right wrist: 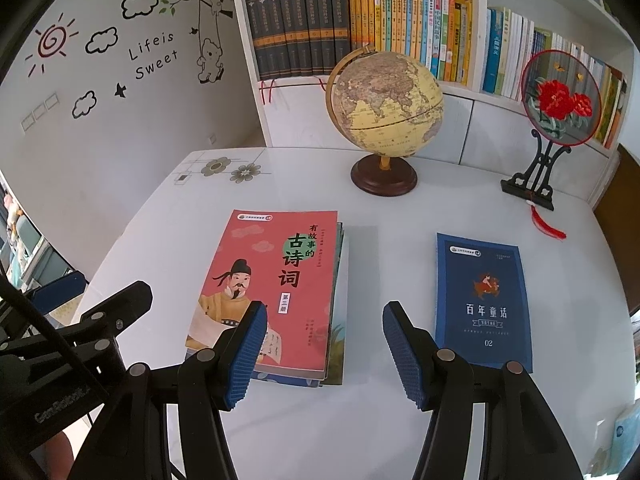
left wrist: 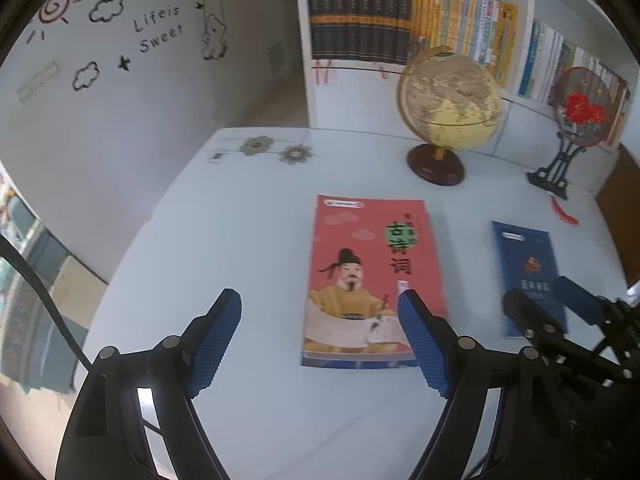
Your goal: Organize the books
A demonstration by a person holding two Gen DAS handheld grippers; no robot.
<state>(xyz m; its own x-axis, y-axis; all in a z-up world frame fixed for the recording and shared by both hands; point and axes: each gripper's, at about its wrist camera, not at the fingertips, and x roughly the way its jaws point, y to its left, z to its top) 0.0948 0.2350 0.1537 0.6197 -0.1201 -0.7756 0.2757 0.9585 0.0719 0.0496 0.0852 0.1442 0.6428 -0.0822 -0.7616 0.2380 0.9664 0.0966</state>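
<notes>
A red book (right wrist: pixel 272 280) with a robed man on its cover lies on top of a small stack on the white table (right wrist: pixel 380 420). It also shows in the left wrist view (left wrist: pixel 372 276). A blue book (right wrist: pixel 482 300) lies flat to its right, also seen in the left wrist view (left wrist: pixel 528 276). My left gripper (left wrist: pixel 320 300) is open and empty, above the table just left of the red book's near end. My right gripper (right wrist: pixel 324 312) is open and empty, over the gap between the two books.
A globe (right wrist: pixel 390 108) on a dark base and a round red-flower fan (right wrist: pixel 560 96) on a black stand sit at the table's back. A bookshelf (right wrist: pixel 360 28) full of upright books stands behind. A decorated wall is at the left.
</notes>
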